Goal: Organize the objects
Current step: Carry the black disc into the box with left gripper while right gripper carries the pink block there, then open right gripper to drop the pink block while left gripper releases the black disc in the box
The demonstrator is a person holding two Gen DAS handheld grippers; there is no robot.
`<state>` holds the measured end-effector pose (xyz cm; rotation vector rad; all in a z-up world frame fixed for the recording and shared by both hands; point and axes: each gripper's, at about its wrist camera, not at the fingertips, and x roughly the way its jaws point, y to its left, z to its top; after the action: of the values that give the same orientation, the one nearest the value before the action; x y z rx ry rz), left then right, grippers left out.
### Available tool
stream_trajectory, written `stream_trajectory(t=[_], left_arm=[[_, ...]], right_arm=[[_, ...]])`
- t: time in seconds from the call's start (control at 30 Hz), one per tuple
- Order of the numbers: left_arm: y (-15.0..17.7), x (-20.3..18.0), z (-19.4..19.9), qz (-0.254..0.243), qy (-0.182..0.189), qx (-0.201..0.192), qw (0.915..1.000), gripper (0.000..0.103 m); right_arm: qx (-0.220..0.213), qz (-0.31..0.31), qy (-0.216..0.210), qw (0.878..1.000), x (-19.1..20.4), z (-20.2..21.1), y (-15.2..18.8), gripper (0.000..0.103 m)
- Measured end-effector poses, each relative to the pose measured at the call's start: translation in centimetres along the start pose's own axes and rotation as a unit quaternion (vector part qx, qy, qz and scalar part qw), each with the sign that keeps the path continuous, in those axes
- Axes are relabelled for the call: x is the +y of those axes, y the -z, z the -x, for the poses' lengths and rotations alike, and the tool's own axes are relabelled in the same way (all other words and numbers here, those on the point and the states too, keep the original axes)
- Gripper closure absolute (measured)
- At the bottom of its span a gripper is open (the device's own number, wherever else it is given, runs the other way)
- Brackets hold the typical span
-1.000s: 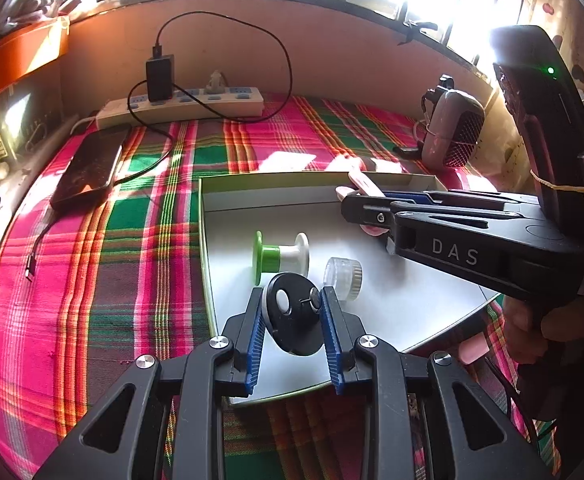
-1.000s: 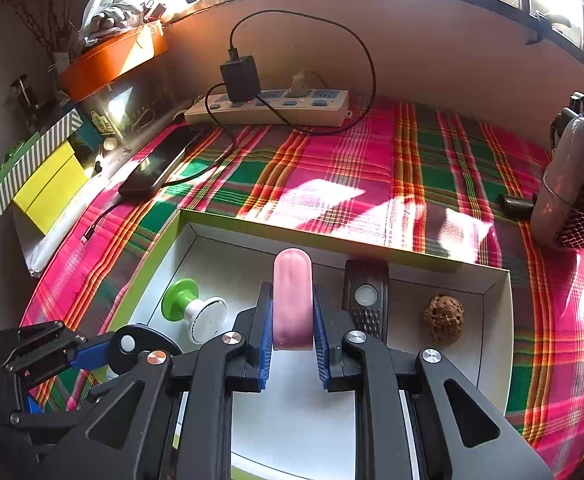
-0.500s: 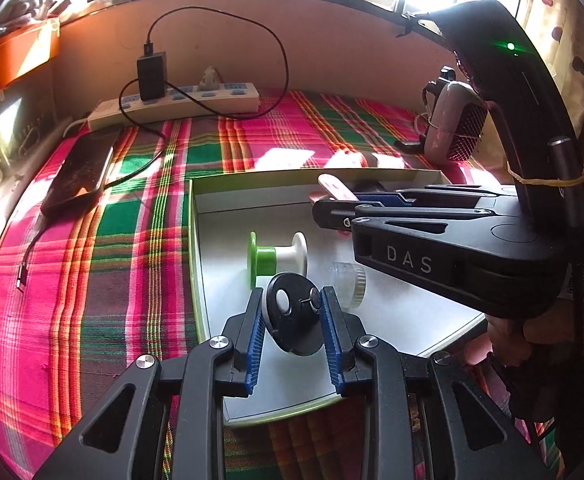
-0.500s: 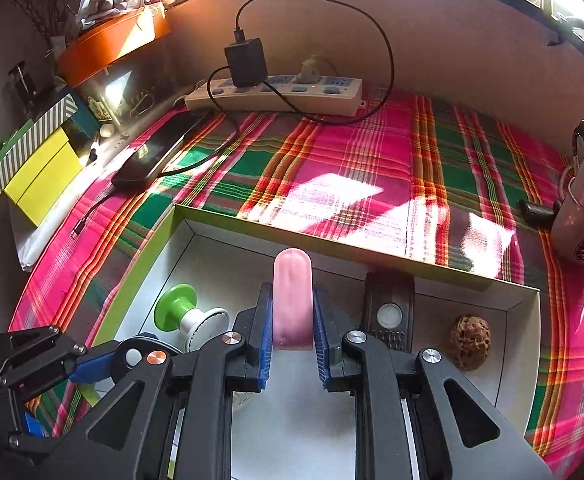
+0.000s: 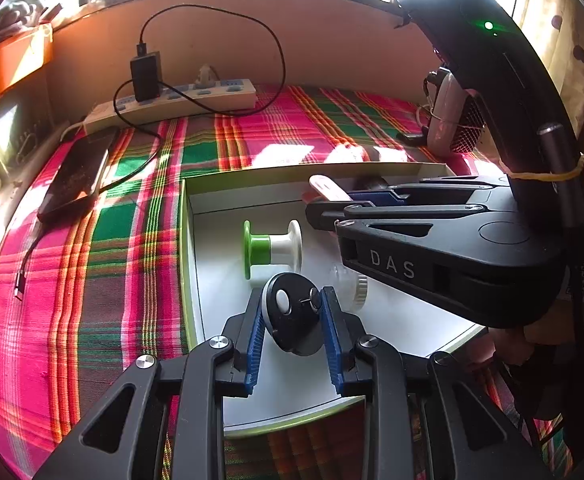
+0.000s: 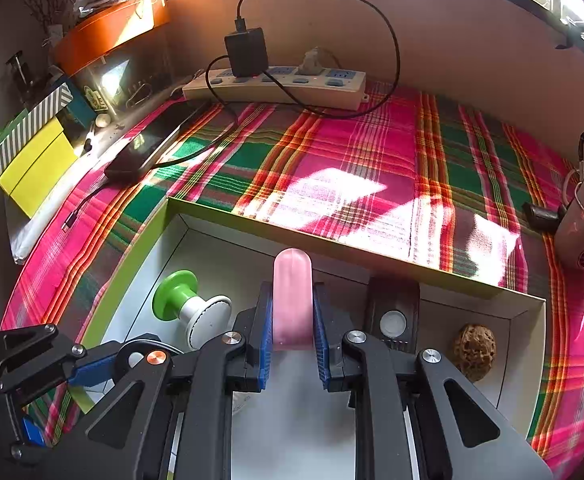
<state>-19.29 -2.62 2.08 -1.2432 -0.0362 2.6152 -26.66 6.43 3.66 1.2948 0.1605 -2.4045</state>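
Left wrist view looks down over a shallow white box (image 5: 211, 200) with a green rim, set on a pink, green and orange plaid cloth (image 5: 91, 264), where the left gripper (image 5: 294, 316) clamps a round black disc (image 5: 296, 320) between its blue pads; the disc stands on edge, its flat face with a white button turned toward the camera, held above the box floor. Just beyond it a green-and-white spool (image 5: 271, 246) lies on its side, its axis running left to right across the box, and a small clear ribbed cap (image 5: 352, 288) rests beside the disc, partly hidden by the right gripper (image 5: 332, 196), which reaches in from the right. Right wrist view shows that gripper (image 6: 292, 320) clenched on a pink oblong bar (image 6: 292, 292), its long axis pointing straight out along the fingers toward the box's far wall, rounded end forward, over the box's middle. To its right on the box floor lie a dark remote-like device (image 6: 394, 304), lengthwise toward the far wall, and a brown wrinkled nut (image 6: 474, 352). Behind the box, a white power strip (image 6: 275, 84) with a black charger (image 6: 245, 52) sits against the wall, and a dark phone (image 6: 147, 148) lies on the cloth at left.
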Motion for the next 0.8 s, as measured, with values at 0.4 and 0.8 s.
stream_trajectory(t=[0.4,0.8], left_arm=[[0.17,-0.03,-0.18,-0.009,-0.01,0.003,0.9999,0.078],[0.17,-0.17,-0.17,-0.012,-0.014,0.003,0.9998,0.078]], right_arm=[[0.007,-0.001,0.003,1.0,0.11,-0.51,0.19,0.084],[0.008,0.0,0.007,1.0,0.41,-0.56,0.26,0.084]])
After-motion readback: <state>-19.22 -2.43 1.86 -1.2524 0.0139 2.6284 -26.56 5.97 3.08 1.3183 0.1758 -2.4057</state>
